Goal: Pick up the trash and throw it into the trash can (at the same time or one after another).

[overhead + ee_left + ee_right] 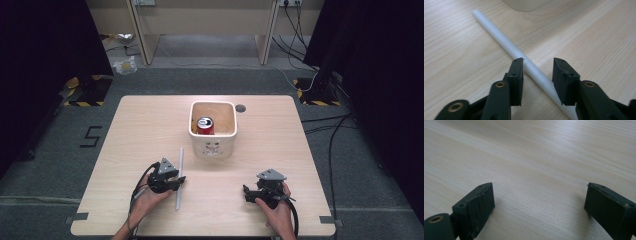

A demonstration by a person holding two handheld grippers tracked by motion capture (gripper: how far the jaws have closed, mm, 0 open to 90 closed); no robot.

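Left tongs (537,67) straddle the white tube (506,45), which lies flat on the bench (280,150) just in front of the white bin (214,147); jaws part-closed, pads not yet pressing on it. Right tongs (539,202) rest wide open, holding nothing. Risk: the round tube may roll or skid from an off-centre pinch; the jaw tips may also scrape the bench.

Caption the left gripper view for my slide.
Left gripper, open black jaws straddling the white plastic tube lying on the light wooden table.
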